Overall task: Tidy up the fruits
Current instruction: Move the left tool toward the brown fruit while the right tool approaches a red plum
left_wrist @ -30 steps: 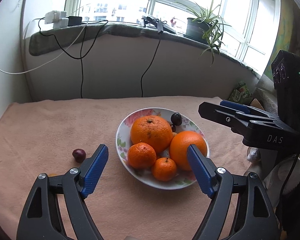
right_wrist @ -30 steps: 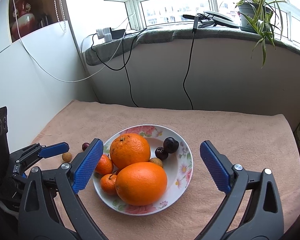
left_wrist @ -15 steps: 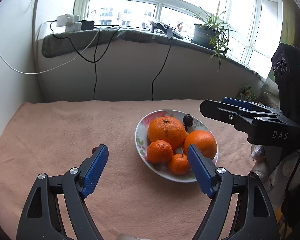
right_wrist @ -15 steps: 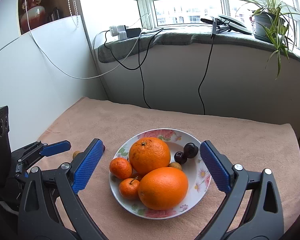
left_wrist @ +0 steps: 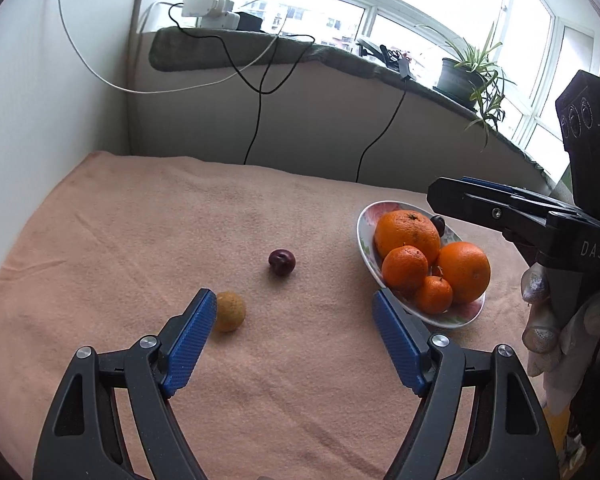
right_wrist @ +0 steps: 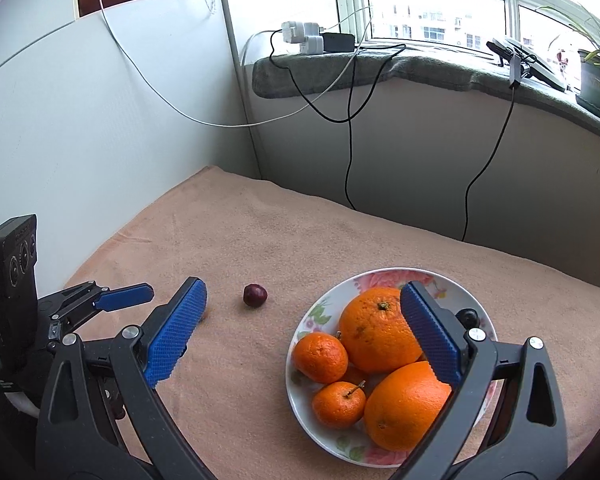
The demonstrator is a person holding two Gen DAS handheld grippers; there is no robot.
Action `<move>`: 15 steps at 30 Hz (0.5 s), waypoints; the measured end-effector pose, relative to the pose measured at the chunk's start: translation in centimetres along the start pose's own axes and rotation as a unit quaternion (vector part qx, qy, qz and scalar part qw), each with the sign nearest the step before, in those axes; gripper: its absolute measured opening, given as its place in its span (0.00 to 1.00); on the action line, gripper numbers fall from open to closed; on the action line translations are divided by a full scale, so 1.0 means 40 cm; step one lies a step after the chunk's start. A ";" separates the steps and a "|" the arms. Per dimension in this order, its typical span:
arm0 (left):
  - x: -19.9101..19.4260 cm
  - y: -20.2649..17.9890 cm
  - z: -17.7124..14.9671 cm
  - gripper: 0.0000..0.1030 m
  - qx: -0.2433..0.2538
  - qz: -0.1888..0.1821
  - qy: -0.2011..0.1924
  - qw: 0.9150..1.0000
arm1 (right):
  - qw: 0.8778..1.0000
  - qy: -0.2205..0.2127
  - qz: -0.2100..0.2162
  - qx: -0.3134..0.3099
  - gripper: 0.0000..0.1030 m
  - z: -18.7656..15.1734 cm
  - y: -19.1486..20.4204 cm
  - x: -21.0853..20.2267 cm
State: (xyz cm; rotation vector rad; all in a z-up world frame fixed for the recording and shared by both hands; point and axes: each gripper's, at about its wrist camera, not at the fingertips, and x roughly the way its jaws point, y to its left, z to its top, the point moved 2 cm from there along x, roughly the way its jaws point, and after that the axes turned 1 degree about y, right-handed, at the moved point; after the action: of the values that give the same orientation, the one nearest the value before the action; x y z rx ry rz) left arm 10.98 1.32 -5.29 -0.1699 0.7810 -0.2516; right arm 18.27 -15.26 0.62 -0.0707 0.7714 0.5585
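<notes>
Left wrist view: right tongs point(left_wrist: 460, 196) overhang fruit plate point(left_wrist: 364, 240) beside plum point(left_wrist: 282, 262).

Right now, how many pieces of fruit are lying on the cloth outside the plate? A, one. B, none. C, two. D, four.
C: the left wrist view shows a dark red fruit and a small tan fruit on the cloth, both apart from the plate.

Bright, soft daylight floods in from the blown-out windows point(left_wrist: 440, 20); sharp focus, faint shadows, fisheye bending and dark corners.
</notes>
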 end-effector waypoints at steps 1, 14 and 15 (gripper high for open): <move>0.000 0.010 -0.006 0.76 -0.005 0.002 0.001 1.000 | 1.000 0.004 0.004 -0.002 0.96 0.002 0.008 0.010; 0.028 0.090 -0.038 0.52 -0.037 0.000 0.021 0.999 | 0.995 0.069 0.039 -0.051 0.79 0.002 0.107 0.149; 0.029 0.091 -0.040 0.52 -0.037 -0.001 0.022 0.999 | 0.995 0.076 0.039 -0.057 0.77 0.000 0.115 0.161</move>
State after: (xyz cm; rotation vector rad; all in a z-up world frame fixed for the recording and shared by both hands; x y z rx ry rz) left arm 11.25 4.38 -8.08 -0.2357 0.8338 -0.2283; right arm 19.69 -8.44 -3.11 -0.1906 0.8930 0.6779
